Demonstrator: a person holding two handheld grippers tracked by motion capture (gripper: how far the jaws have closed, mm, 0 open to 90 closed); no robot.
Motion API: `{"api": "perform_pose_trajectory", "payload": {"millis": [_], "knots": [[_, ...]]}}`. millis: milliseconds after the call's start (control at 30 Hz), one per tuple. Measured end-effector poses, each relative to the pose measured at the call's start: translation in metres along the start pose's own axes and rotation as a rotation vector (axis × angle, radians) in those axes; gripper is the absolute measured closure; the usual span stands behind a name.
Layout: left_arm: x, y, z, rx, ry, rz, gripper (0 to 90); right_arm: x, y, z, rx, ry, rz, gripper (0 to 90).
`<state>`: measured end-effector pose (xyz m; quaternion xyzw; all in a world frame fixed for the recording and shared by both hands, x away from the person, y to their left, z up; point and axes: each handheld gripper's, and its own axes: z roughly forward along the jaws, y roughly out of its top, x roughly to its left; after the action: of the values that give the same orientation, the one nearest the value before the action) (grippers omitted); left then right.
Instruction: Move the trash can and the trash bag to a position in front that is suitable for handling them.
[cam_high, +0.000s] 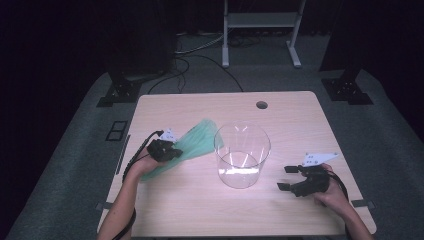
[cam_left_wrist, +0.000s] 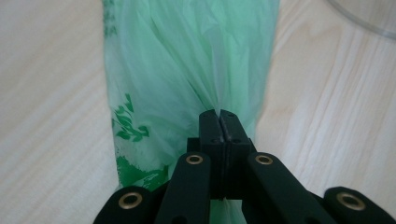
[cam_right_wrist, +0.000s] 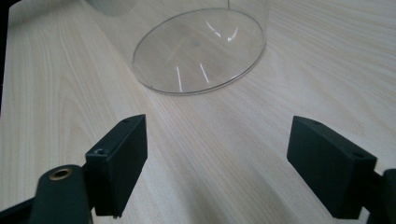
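My left claw (cam_left_wrist: 219, 114) is pinched shut on a fold of the thin green plastic bag (cam_left_wrist: 187, 70), which lies on the worktop (cam_high: 200, 210) at centre-left of the high view, fanning up and right toward the clear round container (cam_high: 242, 155). My right claw (cam_right_wrist: 217, 163) rests at lower right of that view, jaws wide apart and gripping nothing, pointing at the container's base.

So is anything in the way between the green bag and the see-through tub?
Nothing visible is. The green bag is pinched in the left hand-held gripper and lies on the table right beside the clear tub, with no other thing between them. The tub's mouth is open at the top.
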<state>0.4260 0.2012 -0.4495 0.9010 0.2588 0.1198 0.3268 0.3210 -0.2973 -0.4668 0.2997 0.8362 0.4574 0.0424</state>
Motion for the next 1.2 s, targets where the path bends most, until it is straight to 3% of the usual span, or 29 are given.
{"api": "perform_pose_trajectory", "payload": {"millis": [167, 533, 800, 900, 967, 1000, 1067, 1200], "knots": [[0.003, 0.020, -0.022, -0.089, -0.015, -0.042, 89.8, 0.000, 0.000, -0.003, -0.008, -0.002, 0.005, 19.5], [0.001, 0.071, -0.073, -0.212, 0.010, -0.027, 89.8, -0.001, 0.000, -0.006, -0.021, -0.004, 0.008, 19.5], [-0.008, 0.122, -0.114, -0.288, 0.034, 0.029, 89.8, -0.004, -0.001, -0.006, -0.023, -0.006, 0.015, 19.5], [-0.019, 0.147, -0.129, -0.326, 0.030, 0.067, 89.7, -0.006, -0.002, -0.007, -0.025, -0.007, 0.021, 19.5], [-0.022, 0.153, -0.131, -0.332, 0.027, 0.082, 89.7, -0.007, -0.002, -0.008, -0.029, -0.009, 0.026, 19.5], [-0.029, 0.165, -0.134, -0.348, 0.015, 0.099, 89.7, -0.008, -0.003, -0.009, -0.032, -0.009, 0.029, 19.5], [-0.032, 0.171, -0.135, -0.350, 0.010, 0.109, 89.7, -0.009, -0.003, -0.010, -0.035, -0.009, 0.034, 19.6], [-0.048, 0.198, -0.134, -0.366, -0.018, 0.163, 89.7, -0.010, -0.004, -0.011, -0.043, -0.009, 0.040, 19.6]]}}
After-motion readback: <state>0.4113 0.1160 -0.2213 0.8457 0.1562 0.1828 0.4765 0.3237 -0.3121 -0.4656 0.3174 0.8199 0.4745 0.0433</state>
